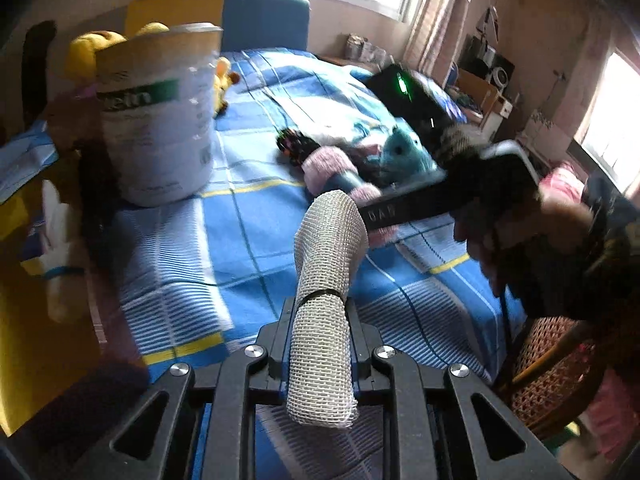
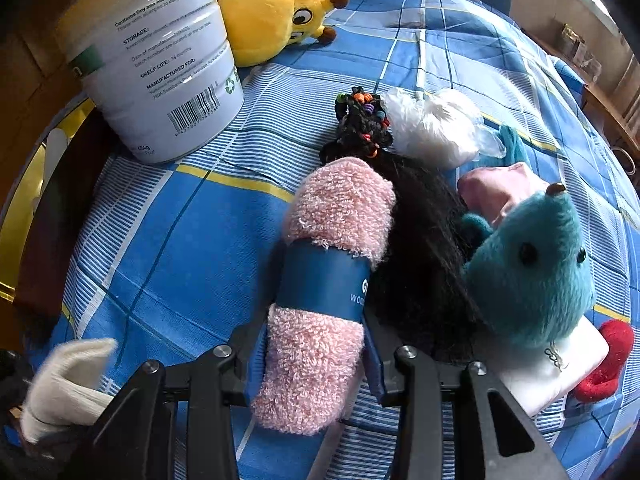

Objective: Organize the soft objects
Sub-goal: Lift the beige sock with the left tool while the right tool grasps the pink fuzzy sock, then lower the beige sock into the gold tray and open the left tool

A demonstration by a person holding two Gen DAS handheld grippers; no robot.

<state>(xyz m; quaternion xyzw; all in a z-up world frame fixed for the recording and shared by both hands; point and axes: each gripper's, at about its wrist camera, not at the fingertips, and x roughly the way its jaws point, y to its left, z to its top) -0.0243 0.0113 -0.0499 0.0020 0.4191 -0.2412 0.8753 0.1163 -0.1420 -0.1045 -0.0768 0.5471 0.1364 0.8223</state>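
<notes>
A roll of gauze bandage point(image 1: 326, 304) is pinched between the jaws of the left gripper point(image 1: 320, 344) above the blue checked bedsheet point(image 1: 192, 264). A pink fluffy sock roll point(image 2: 328, 288) with a blue paper band is clamped by the right gripper point(image 2: 316, 356), lying on the sheet beside a teal plush toy point(image 2: 528, 272), with a white tin point(image 2: 156, 68) well apart.

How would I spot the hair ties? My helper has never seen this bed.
Start at the big white can on the blue checked bedspread. To its right, a soft pile lies; the hair ties sit at its far end, a black knot dotted with coloured beads.
</notes>
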